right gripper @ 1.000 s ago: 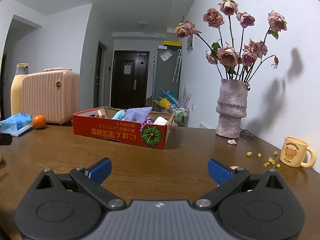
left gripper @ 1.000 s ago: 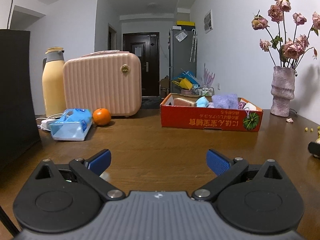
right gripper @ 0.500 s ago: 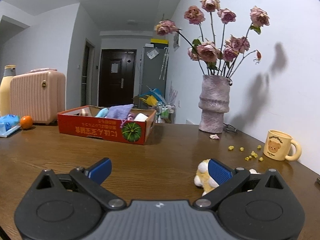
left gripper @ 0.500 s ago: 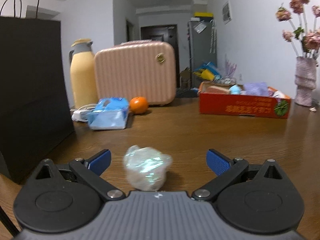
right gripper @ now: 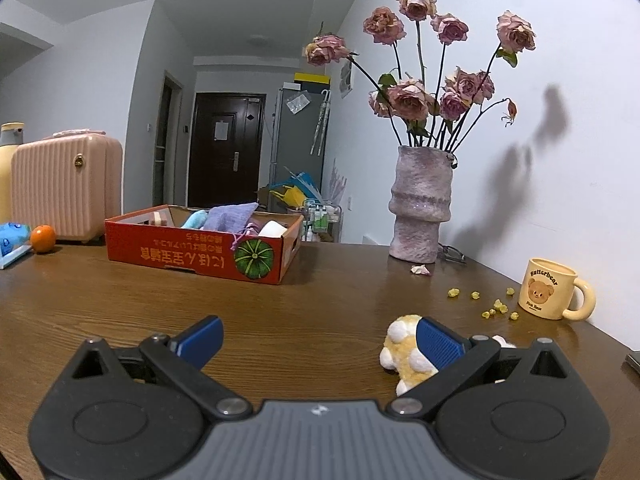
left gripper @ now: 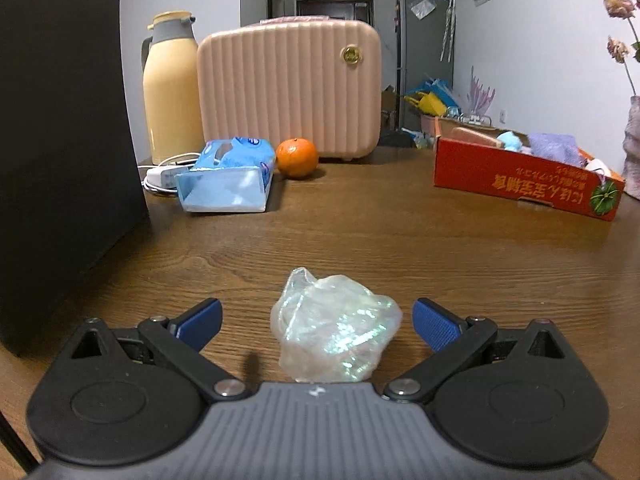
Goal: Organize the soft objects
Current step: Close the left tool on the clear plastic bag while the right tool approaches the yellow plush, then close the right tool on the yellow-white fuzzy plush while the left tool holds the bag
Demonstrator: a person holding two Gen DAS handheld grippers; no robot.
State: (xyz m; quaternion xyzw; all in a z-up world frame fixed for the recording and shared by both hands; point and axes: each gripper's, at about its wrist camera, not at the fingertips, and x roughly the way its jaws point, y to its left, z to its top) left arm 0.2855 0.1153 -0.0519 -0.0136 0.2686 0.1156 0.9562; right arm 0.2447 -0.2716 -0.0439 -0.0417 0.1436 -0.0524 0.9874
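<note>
Our left claw stands wide with a crumpled clear bag on the tabletop between its blue pads, touching neither; our right claw is wide too, a yellow plush lying partly behind its right pad. Farther off sits the red box holding soft things, with a tissue pack and an orange well left of it.
</note>
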